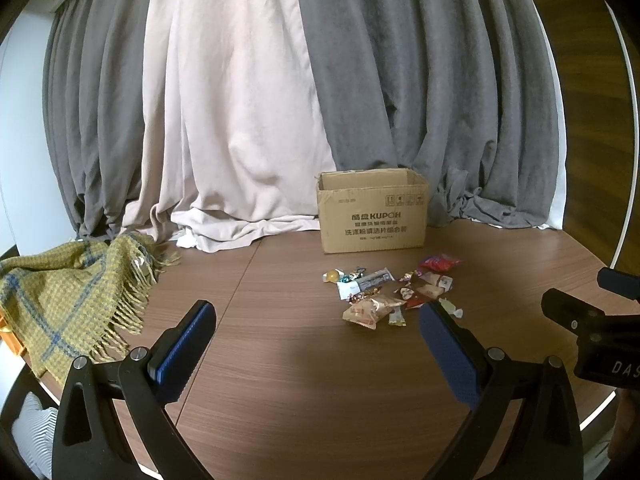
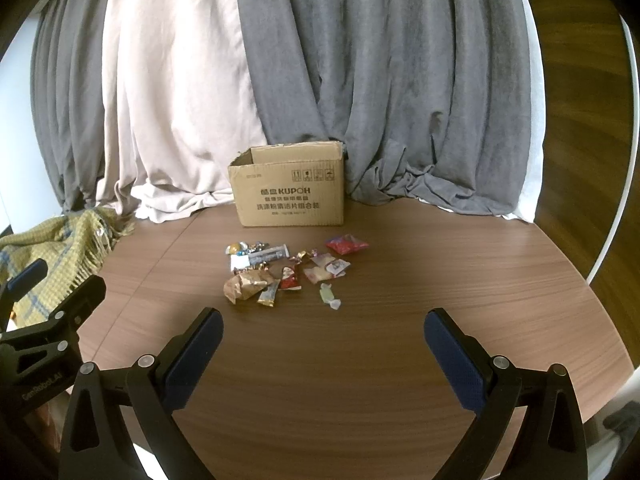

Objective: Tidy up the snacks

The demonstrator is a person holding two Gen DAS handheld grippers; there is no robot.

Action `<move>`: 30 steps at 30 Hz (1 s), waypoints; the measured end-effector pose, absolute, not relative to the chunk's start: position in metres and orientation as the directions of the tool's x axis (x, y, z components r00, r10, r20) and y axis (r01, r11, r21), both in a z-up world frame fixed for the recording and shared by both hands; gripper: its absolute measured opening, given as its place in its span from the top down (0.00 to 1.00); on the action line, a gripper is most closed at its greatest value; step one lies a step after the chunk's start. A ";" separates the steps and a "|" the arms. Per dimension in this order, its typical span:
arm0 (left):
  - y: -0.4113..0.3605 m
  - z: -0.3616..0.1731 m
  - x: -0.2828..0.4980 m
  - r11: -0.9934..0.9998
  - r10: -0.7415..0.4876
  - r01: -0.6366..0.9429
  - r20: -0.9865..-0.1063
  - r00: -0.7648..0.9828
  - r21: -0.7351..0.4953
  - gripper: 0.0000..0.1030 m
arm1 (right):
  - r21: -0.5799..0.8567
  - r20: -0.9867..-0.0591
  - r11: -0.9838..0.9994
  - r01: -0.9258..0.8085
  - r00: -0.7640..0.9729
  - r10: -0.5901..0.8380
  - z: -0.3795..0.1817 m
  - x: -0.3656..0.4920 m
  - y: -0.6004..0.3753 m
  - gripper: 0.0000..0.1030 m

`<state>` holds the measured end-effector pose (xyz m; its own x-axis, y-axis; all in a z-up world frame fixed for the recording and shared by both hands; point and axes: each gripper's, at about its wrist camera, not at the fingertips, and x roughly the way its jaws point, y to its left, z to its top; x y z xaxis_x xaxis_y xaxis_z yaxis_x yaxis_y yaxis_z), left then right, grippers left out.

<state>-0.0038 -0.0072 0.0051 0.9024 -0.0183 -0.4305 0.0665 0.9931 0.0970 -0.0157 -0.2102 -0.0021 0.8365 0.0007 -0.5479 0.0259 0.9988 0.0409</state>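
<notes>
Before one open box [image 2: 290, 192] – one snack pile [image 2: 286, 270], two gaping grippers [image 1: 316, 330] [image 2: 324, 336]

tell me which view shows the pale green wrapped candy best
The right wrist view: the green candy lies whole and apart from the pile. In the left wrist view the left gripper's right finger partly hides it.

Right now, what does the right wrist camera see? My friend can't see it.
The open right gripper hovers over a brown table, facing a pile of snacks lying before an open cardboard box. Grey and pale curtains hang behind; a yellow blanket lies left.
</notes>
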 end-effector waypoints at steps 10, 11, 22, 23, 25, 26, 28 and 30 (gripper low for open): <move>-0.008 0.003 -0.004 0.993 -0.022 0.070 -0.432 0.902 0.096 0.00 | 0.043 -0.550 0.999 0.026 0.835 0.002 0.000 -0.012 -0.213 0.01; -0.008 0.003 -0.004 0.993 -0.022 0.070 -0.431 0.902 0.096 0.00 | 0.043 -0.549 0.999 0.027 0.836 0.001 -0.001 -0.013 -0.212 0.01; -0.008 0.004 -0.004 0.993 -0.022 0.071 -0.432 0.902 0.096 0.00 | 0.042 -0.547 0.999 0.028 0.837 -0.001 -0.003 -0.014 -0.211 0.01; -0.008 0.004 -0.004 0.993 -0.023 0.071 -0.432 0.901 0.095 0.00 | 0.042 -0.547 0.999 0.028 0.837 -0.001 -0.003 -0.014 -0.211 0.01; -0.008 0.004 -0.004 0.993 -0.021 0.070 -0.433 0.901 0.096 0.00 | 0.042 -0.547 0.999 0.029 0.837 -0.002 -0.003 -0.014 -0.210 0.01; -0.008 0.004 -0.004 0.993 -0.022 0.070 -0.432 0.902 0.096 0.00 | 0.042 -0.547 0.999 0.029 0.837 -0.002 -0.003 -0.014 -0.210 0.01; -0.009 0.004 -0.004 0.993 -0.021 0.069 -0.432 0.902 0.096 0.00 | 0.041 -0.548 0.999 0.029 0.837 -0.001 -0.003 -0.013 -0.211 0.01; -0.008 0.004 -0.004 0.993 -0.023 0.071 -0.432 0.902 0.096 0.00 | 0.042 -0.547 0.999 0.029 0.837 -0.002 -0.003 -0.014 -0.210 0.01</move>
<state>-0.0036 -0.0083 0.0040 0.9017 -0.0227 -0.4318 0.0709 0.9929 0.0958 -0.0138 -0.2104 -0.0034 0.8373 -0.0017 -0.5467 0.0291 0.9987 0.0415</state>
